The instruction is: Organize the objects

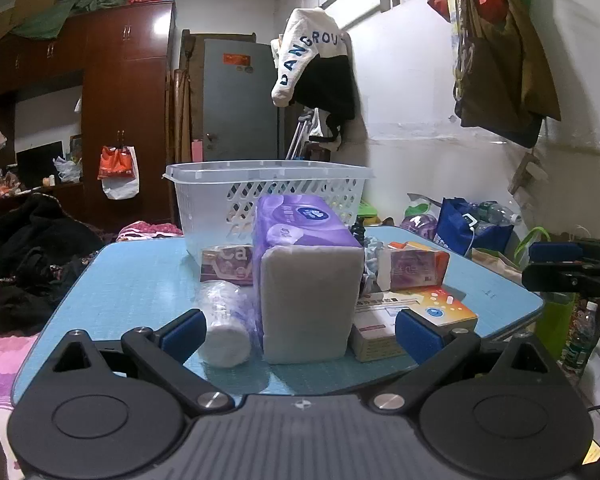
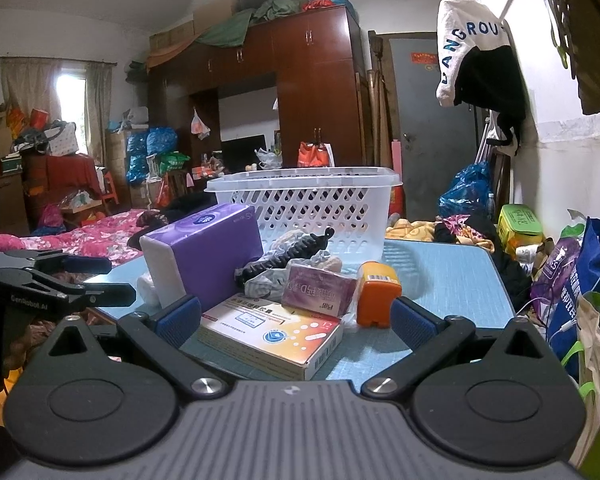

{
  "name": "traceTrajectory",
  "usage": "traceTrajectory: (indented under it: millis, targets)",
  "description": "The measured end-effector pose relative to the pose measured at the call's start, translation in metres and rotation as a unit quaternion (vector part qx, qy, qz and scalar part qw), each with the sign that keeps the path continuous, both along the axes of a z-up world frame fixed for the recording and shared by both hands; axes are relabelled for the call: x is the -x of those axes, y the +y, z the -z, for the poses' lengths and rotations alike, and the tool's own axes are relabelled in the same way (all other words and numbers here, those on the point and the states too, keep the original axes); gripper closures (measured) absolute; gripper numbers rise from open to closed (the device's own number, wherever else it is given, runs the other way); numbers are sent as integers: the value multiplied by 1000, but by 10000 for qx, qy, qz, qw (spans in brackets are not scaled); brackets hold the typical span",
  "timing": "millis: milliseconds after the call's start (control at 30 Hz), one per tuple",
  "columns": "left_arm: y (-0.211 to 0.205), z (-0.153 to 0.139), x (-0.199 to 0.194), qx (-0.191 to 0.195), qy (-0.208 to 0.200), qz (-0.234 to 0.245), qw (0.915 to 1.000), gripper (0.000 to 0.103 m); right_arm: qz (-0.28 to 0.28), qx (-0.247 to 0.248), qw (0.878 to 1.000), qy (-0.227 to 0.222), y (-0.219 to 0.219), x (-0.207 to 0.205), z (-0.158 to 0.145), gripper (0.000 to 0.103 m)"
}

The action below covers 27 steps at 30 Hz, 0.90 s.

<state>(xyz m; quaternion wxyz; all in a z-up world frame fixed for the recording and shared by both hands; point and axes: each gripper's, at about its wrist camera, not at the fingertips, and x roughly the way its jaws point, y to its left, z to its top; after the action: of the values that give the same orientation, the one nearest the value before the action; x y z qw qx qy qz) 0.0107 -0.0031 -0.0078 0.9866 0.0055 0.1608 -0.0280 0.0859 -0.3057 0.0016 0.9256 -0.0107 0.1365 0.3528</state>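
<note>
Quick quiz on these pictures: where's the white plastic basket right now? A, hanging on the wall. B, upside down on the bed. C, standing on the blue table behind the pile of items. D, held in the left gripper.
C: the white basket stands upright on the blue table, behind the purple tissue pack and boxes.

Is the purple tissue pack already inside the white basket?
No. In the right wrist view the purple tissue pack stands on the blue table in front of the white basket, not in it.
</note>
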Motion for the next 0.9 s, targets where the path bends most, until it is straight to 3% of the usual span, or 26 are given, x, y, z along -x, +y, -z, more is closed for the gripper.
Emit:
traceTrajectory:
  millis: [900]
  targets:
    - [1,0,-1,53,-43,70,10000,1,-21,-39,10000,-53,-1,1,2,0]
